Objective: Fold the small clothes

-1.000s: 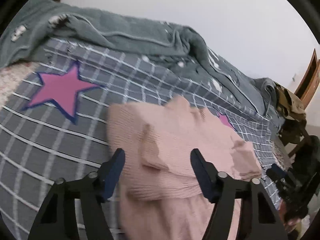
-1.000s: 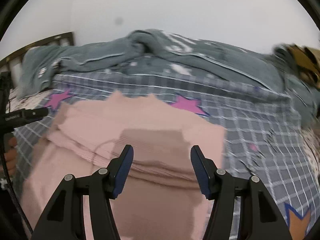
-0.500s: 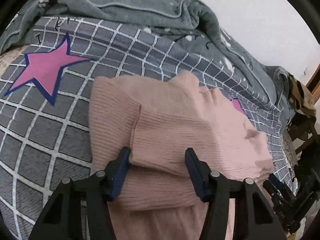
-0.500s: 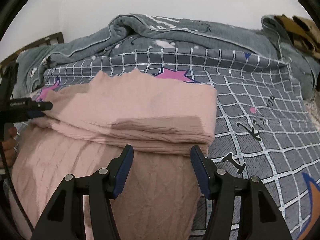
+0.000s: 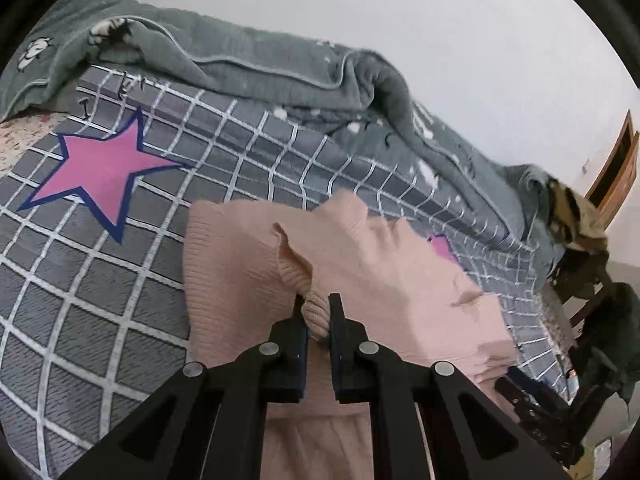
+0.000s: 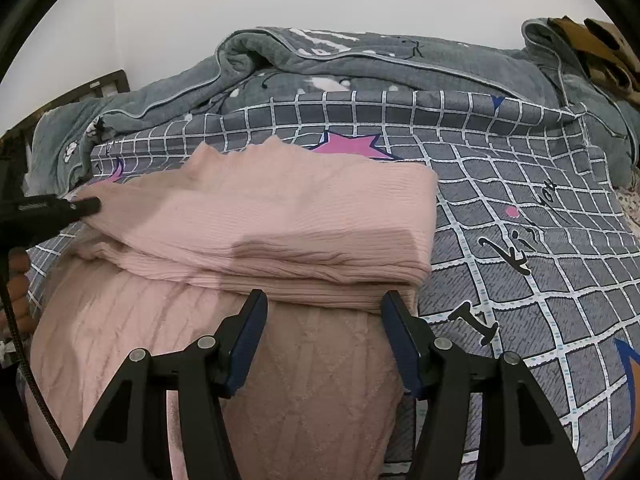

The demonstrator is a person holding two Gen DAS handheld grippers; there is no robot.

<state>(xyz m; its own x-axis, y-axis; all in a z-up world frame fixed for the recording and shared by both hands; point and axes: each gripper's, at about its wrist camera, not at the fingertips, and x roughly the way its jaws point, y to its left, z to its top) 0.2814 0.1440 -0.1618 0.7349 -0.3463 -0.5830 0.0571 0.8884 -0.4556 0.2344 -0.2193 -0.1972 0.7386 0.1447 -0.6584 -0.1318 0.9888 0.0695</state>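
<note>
A pink ribbed knit garment (image 5: 372, 256) lies partly folded on the checked bedsheet (image 5: 100, 280). My left gripper (image 5: 317, 300) is shut on a bunched fold of it, and the pinched cloth puckers up between the pads. In the right wrist view the same garment (image 6: 280, 208) shows a folded near edge. My right gripper (image 6: 325, 298) stands open just in front of that edge, fingers either side, pads not pressing. The left gripper (image 6: 80, 205) shows at the garment's left corner. A fluffier pink cable-patterned cloth (image 6: 240, 368) lies under my right fingers.
A rumpled grey quilt (image 6: 360, 64) runs along the wall at the back of the bed. A chair piled with clothes (image 5: 580, 240) stands past the bed's right end. A person's hand (image 6: 18, 280) shows at the left edge. The sheet carries pink stars (image 5: 100, 168).
My left jaws have gone from wide open around the fold to shut on it, bunching the cloth. My right gripper has sunk closer to the garment's near edge and stayed open.
</note>
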